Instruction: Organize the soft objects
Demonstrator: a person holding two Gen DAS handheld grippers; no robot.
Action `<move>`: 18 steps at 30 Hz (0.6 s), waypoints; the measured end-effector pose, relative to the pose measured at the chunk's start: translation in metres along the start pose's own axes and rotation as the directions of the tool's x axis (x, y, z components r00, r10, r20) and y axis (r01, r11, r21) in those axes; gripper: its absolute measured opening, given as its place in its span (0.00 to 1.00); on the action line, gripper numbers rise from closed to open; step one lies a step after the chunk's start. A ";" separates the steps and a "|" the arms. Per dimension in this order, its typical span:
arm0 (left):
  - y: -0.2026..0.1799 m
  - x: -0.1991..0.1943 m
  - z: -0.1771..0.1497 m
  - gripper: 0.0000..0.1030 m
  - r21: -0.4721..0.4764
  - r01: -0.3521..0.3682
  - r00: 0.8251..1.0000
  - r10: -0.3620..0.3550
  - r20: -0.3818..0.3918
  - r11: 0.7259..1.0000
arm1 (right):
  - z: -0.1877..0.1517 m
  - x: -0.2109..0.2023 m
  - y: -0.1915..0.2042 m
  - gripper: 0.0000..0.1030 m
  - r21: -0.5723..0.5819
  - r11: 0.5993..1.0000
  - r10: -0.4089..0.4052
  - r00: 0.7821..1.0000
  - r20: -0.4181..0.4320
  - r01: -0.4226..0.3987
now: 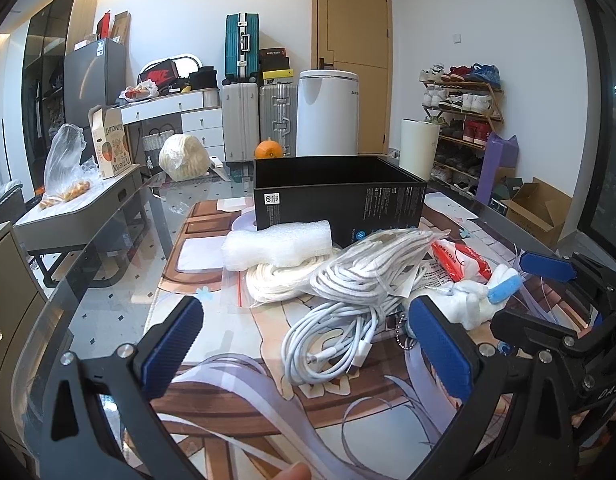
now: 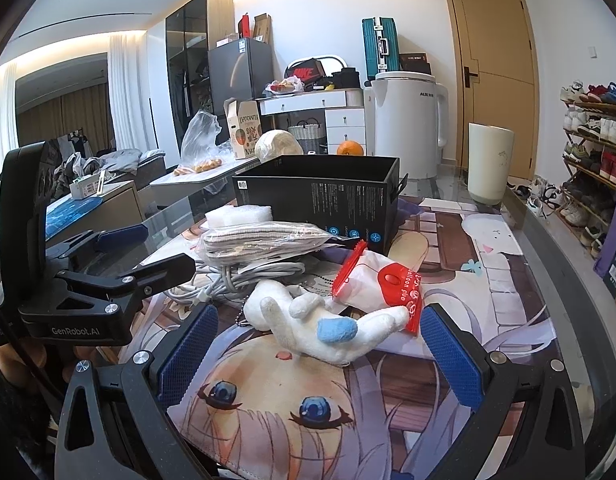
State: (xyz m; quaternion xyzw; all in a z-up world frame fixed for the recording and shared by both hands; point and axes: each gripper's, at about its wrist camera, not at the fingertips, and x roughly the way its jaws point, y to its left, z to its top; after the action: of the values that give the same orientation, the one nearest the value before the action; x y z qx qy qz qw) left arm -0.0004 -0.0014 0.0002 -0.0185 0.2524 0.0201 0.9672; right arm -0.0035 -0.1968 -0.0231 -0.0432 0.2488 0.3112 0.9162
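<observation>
An open black box (image 1: 340, 196) (image 2: 320, 196) stands at the back of the anime desk mat. In front of it lie a white foam roll (image 1: 278, 242) (image 2: 238, 215), a bag of grey-white cord (image 1: 372, 268) (image 2: 264, 240), a coil of off-white rope (image 1: 276, 284), a white charging cable (image 1: 328, 344) (image 2: 236, 280), a red-and-white packet (image 1: 462, 260) (image 2: 378, 284) and a white plush toy with blue ears (image 1: 478, 298) (image 2: 320, 330). My left gripper (image 1: 304, 344) is open, just short of the cable. My right gripper (image 2: 318, 354) is open, its fingers either side of the plush.
The mat lies on a glass table (image 1: 108, 280) whose edge curves at left and right. A white cylinder (image 2: 490, 162) stands at the table's far right. An orange (image 1: 269, 149) sits behind the box. Suitcases, drawers and a shoe rack line the room.
</observation>
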 end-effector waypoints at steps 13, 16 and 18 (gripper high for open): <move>0.003 0.004 -0.001 1.00 -0.007 0.021 0.999 -0.021 -0.028 1.000 | 0.003 0.004 -0.003 1.00 -0.008 1.000 -0.016 0.999 -0.044 0.016; 0.004 0.006 0.000 1.00 0.001 0.017 0.999 -0.017 -0.035 1.000 | 0.005 0.003 -0.004 0.99 -0.014 1.000 -0.019 0.999 -0.047 0.018; 0.003 0.007 0.000 1.00 0.013 0.012 0.999 -0.012 -0.041 1.000 | 0.006 0.004 -0.004 1.00 -0.012 1.000 -0.017 0.998 -0.057 0.016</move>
State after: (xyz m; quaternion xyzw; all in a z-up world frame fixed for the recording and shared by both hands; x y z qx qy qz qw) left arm 0.0054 0.0018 -0.0034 -0.0142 0.2721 0.0124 0.9621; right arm 0.0044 -0.1969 -0.0196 -0.0594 0.2728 0.3037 0.9109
